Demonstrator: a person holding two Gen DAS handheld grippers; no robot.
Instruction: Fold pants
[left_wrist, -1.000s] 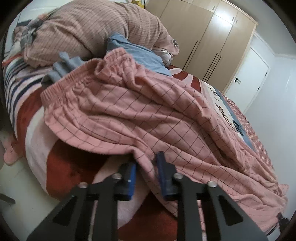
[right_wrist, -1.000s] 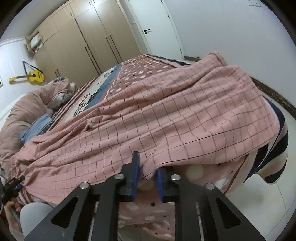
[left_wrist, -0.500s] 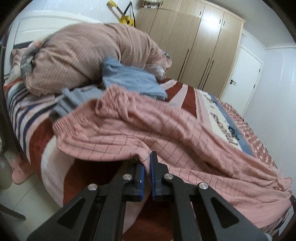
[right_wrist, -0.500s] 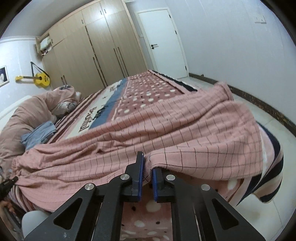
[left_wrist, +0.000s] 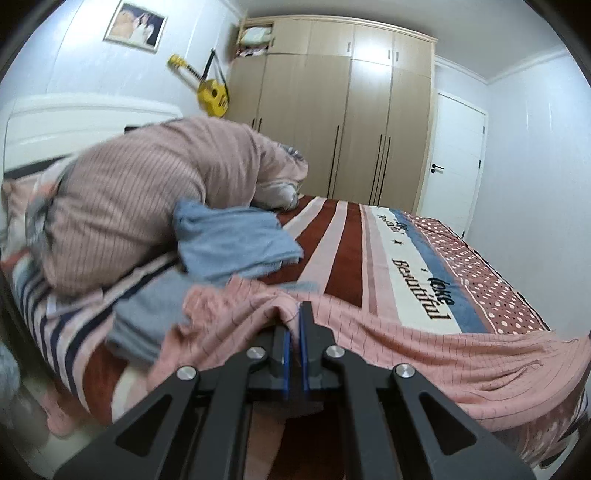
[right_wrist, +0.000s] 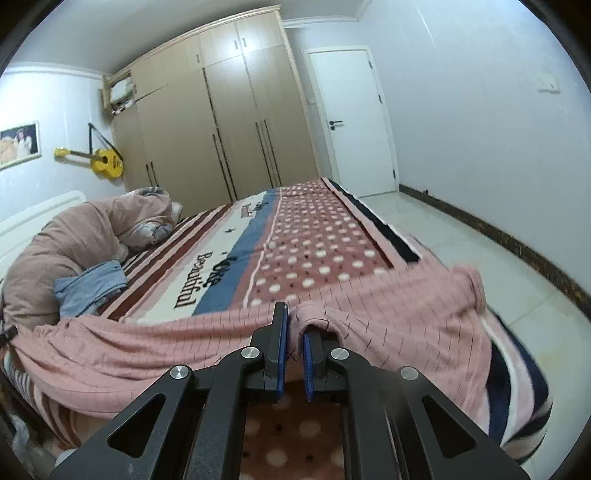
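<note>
Pink checked pants (left_wrist: 424, 347) lie stretched along the near edge of the bed, raised at two places. My left gripper (left_wrist: 294, 325) is shut on a bunched fold of the pants near the waistband end, with cloth pinched between its blue pads. In the right wrist view the same pants (right_wrist: 399, 306) drape over the bed's corner, and my right gripper (right_wrist: 294, 325) is shut on a raised fold near the leg end. The lifted edge hangs in a sagging line between both grips.
A striped and dotted blanket (right_wrist: 306, 236) covers the bed. Folded blue garments (left_wrist: 229, 240) and a bundled brown duvet (left_wrist: 147, 192) sit at the headboard end. A wardrobe (left_wrist: 343, 118), a white door (right_wrist: 354, 122) and tiled floor (right_wrist: 480, 251) lie beyond.
Both grippers closed onto the near edge of the pants and rose, lifting the cloth off the blanket. More of the room and the far side of the bed shows now.
</note>
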